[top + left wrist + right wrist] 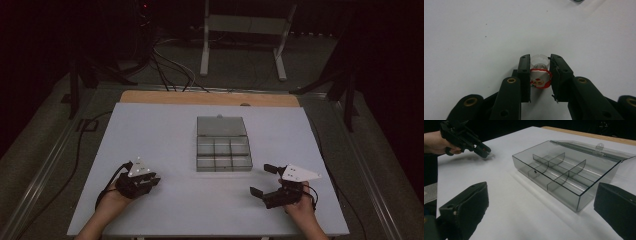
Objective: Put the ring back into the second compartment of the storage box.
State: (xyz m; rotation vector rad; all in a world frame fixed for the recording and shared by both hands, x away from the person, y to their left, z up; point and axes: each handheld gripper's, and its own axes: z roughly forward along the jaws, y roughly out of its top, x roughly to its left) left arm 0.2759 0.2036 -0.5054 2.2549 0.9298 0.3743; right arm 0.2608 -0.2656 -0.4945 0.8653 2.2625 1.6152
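Left hand-held gripper (539, 75): jaws clamped on small clear plastic cup with red-and-white printed band (539, 75), low over white tabletop (474, 37), well left of and nearer than clear smoke-grey plastic compartment box with open lid (223, 150).

Right hand-held gripper (541, 215): jaws wide apart, holding nothing, just right of box.

Step judged: carry cup to box. Keep squeeze steady, cup level; lift above box wall before lowering into one compartment; release only once seated.

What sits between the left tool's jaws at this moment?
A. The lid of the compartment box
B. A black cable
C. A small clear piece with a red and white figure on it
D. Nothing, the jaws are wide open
C: in the left gripper view, the left tool has its jaws closed on the small clear piece bearing a red and white figure.
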